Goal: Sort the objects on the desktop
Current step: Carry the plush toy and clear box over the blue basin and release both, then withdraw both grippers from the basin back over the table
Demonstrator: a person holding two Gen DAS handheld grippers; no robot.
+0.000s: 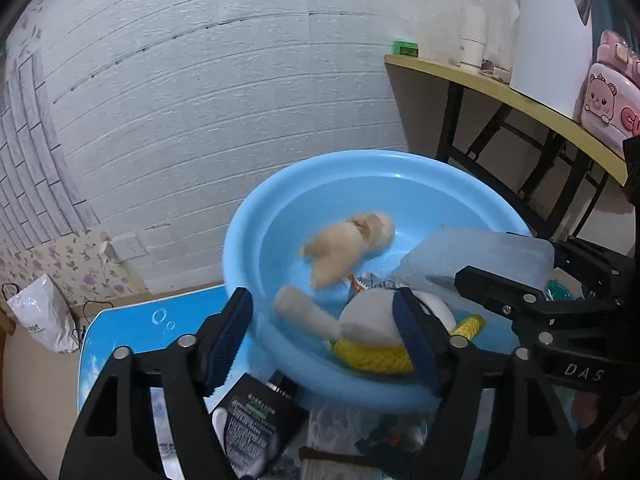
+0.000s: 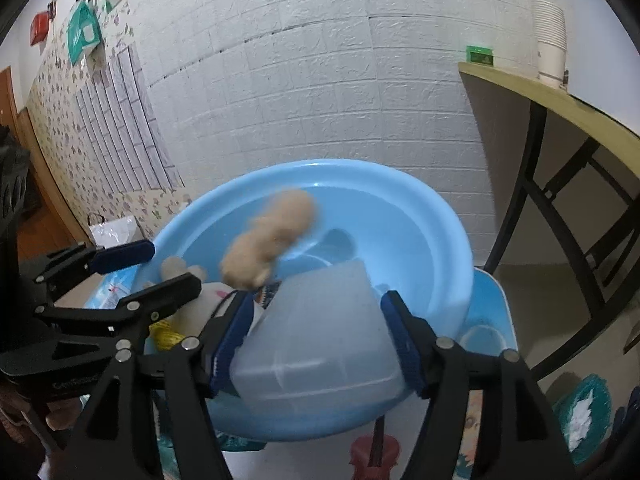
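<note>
A tan plush toy (image 1: pixel 348 242) is blurred above the inside of the light blue basin (image 1: pixel 256 216), clear of both grippers and not touching either. Under it, in the near part of the basin, lies a white and grey stuffed toy (image 1: pixel 360 316) with a beige limb pointing left, resting on a bundle of yellow cord (image 1: pixel 376 354). At the right side of the basin sits a translucent plastic box (image 2: pixel 316 344), tilted, its near edge toward the rim.

The left gripper (image 1: pixel 326 336) hangs over the near rim with its jaws spread wide. The blue pads hold nothing: the left pad is outside the basin wall, and the right pad lies against the side of the white stuffed toy without pinching it. The right gripper (image 2: pixel 316 340) has its jaws on either side of the plastic box. The pads sit right at the box's side walls, and I cannot tell for sure whether they press on it or stand just off it.

The basin stands on a low blue bench (image 1: pixel 132 324) with a printed top. A black packet (image 1: pixel 256 420) with white lettering lies on the bench just in front of the basin. A yellow-topped table (image 1: pixel 520 100) with black legs stands to the right against the white brick-pattern wall (image 1: pixel 224 88), carrying a white kettle (image 1: pixel 548 36), a stack of paper cups (image 1: pixel 472 36) and a small green box (image 1: pixel 406 49).
</note>
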